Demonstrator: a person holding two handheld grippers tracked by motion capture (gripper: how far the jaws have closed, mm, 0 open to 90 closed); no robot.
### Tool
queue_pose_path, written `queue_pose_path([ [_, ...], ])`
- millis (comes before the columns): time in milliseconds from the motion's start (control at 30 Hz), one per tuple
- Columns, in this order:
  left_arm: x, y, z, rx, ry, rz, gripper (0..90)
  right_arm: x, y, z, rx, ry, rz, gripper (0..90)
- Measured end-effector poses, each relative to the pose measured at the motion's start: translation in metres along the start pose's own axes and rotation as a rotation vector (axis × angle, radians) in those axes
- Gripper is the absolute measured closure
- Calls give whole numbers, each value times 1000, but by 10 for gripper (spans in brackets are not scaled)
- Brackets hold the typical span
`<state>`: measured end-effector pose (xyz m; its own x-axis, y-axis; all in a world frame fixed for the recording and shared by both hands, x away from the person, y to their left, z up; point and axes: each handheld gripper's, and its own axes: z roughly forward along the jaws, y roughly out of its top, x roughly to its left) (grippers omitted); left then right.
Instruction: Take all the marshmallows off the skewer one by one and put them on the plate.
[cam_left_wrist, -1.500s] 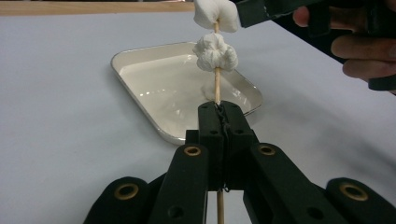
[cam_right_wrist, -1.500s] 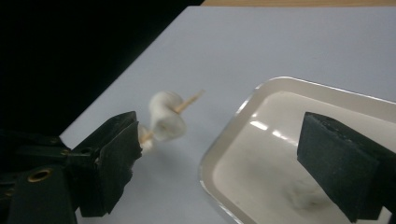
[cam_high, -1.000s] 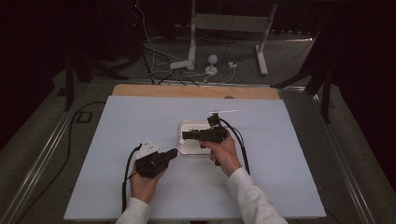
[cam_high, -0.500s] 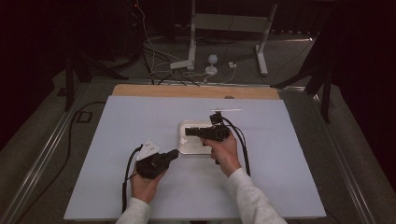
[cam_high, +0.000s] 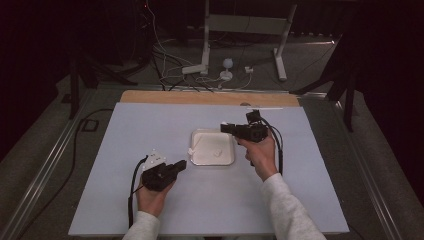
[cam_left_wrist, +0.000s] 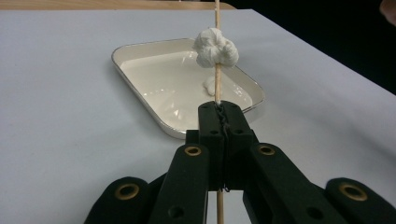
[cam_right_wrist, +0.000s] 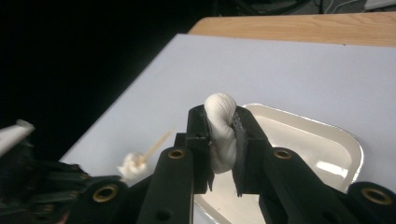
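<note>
I've got a gripper in each hand over the table (cam_high: 125, 130), which has a pale sheet on top & a wood edge at the far side.

My left gripper (cam_left_wrist: 219, 109) has its jaws pressed tight together on a thin wooden skewer (cam_left_wrist: 217, 81) — the stick runs straight up between them and out past the tips. A white marshmallow (cam_left_wrist: 215, 48) is threaded on the skewer a little above the jaws, not touching them. In the high view that gripper (cam_high: 181, 163) sits low at the near-left of the table, tips aimed toward the tray, just short of its near-left corner.

The white tray (cam_high: 197, 157) sits mid-table, shallow w/ rounded corners. One small white piece (cam_high: 218, 152) lies inside it, right of centre; can't tell exactly what it is from above.

My right gripper (cam_right_wrist: 220, 140) is part-way closed on a second marshmallow (cam_right_wrist: 219, 133) — the soft white lump is squeezed between the two pads, its top bulging above them. It's held above the tray's edge. In the high view this gripper (cam_high: 226, 128) is at the tray's far-right corner, raised off the table, my right hand (cam_high: 260, 152) behind it. In the right gripper view the skewer tip w/ its marshmallow shows blurred at lower left.
</note>
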<state>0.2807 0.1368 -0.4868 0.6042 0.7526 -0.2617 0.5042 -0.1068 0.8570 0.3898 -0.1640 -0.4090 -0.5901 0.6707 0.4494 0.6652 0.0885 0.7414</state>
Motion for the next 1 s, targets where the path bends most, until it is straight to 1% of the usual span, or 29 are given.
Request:
queue_pose_path([
  [67,1,0,-1,-4,3,-6,900,1,-6,9,33,-38,-35,781],
  [133,2,0,-1,-3,6,-8,899,1,-9,13,48,-63,-55,776],
  [167,2,0,-1,-3,9,-12,899,0,-11,16,57,-88,-68,774],
  [200,2,1,-1,-4,11,-13,899,0,-11,16,57,-88,-68,774],
  [233,2,1,-2,-6,10,-14,898,0,-13,18,61,-102,-78,772],
  [267,2,1,-2,-9,11,-17,898,-1,-18,22,79,-123,-86,770],
  [300,2,2,-3,-11,11,-14,898,-1,-18,22,79,-123,-86,770],
  [333,2,2,-3,-14,13,-14,898,-2,-24,27,98,-151,-99,768],
  [400,2,4,-4,-17,12,-13,897,-4,-31,31,124,-177,-101,766],
  [433,2,4,-4,-17,12,-13,897,-4,-31,31,124,-177,-101,766],
  [467,2,4,-4,-17,12,-14,897,-7,-37,35,146,-198,-100,765],
  [533,2,4,-4,-15,13,-13,897,-8,-42,37,164,-211,-105,763],
  [567,2,4,-3,-13,15,-13,897,-8,-42,37,164,-211,-105,763],
  [600,2,4,-3,-12,16,-13,897,-9,-46,38,178,-219,-108,757],
  [667,2,4,-3,-11,17,-14,897,-10,-47,39,185,-224,-109,753],
  [700,2,4,-3,-11,16,-15,897,-12,-50,40,194,-228,-103,718],
  [733,3,4,-3,-11,16,-15,897,-12,-50,40,194,-228,-103,718],
  [767,3,4,-3,-10,15,-15,897,-13,-52,40,201,-237,-99,678],
  [800,3,4,-3,-9,14,-15,897,-17,-54,41,211,-237,-82,521],
  [833,3,3,-3,-8,15,-13,897,-17,-54,41,211,-237,-82,521],
  [867,3,3,-2,-8,15,-13,897,-20,-55,42,222,-235,-58,441],
  [900,3,3,-2,-8,14,-13,897,-20,-55,42,222,-235,-58,355],
  [933,3,3,-2,-8,15,-14,896,-20,-55,40,198,-231,-66,265],
  [1000,3,4,-2,-10,14,-15,897,-18,-53,38,182,-172,-48,198],
])
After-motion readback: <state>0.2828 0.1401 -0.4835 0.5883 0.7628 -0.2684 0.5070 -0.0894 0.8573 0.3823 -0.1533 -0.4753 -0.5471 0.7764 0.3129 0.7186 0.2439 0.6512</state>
